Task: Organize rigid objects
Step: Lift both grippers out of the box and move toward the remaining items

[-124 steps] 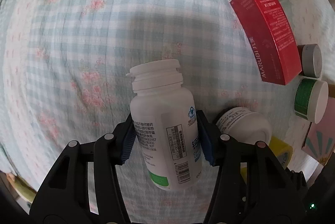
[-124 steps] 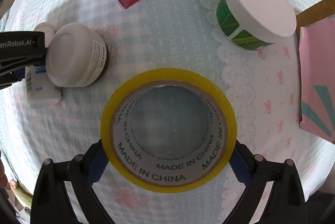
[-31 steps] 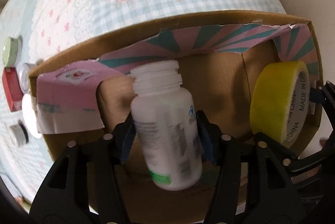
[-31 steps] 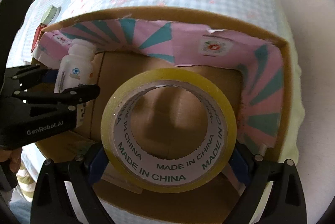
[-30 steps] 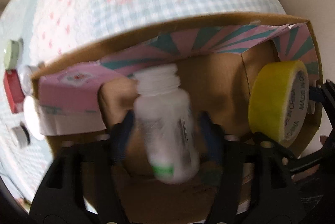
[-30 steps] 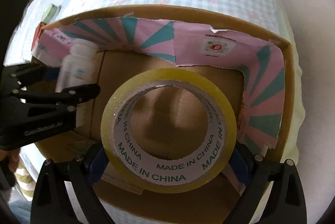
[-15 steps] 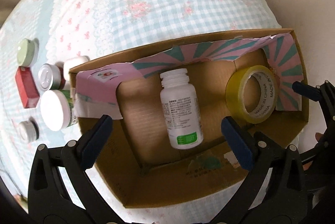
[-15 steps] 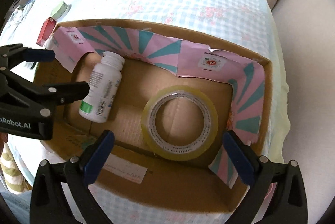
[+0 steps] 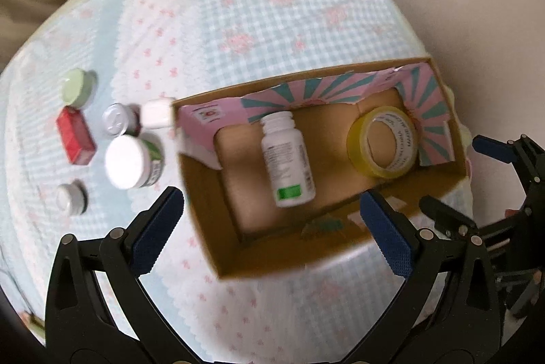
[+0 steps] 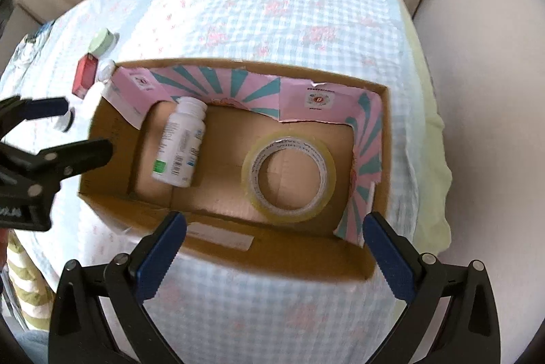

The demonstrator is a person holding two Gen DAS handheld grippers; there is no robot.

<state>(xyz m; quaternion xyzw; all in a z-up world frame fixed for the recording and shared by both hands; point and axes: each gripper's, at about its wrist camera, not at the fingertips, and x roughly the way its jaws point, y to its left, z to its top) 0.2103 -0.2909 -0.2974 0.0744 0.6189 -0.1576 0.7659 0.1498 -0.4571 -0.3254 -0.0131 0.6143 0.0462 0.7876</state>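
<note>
A white pill bottle (image 9: 286, 159) lies on its side in the cardboard box (image 9: 218, 248), and a yellow tape roll (image 9: 383, 141) lies to its right in the same box. Both show in the right wrist view, the bottle (image 10: 180, 146) at left and the tape roll (image 10: 289, 173) flat at right, inside the box (image 10: 381, 159). My left gripper (image 9: 265, 227) is open and empty above the box's near side. My right gripper (image 10: 269, 248) is open and empty above the box's near wall.
On the checked cloth left of the box stand a red carton (image 9: 75, 137), a pale green jar (image 9: 76, 87), a silver-lidded jar (image 9: 117, 119), a green jar with white lid (image 9: 131, 161), a small white jar (image 9: 71, 199) and a white bottle (image 9: 156, 113).
Both grippers opened and let go: the bottle and the tape roll now lie in the box. Both grippers have pulled back and up from the box.
</note>
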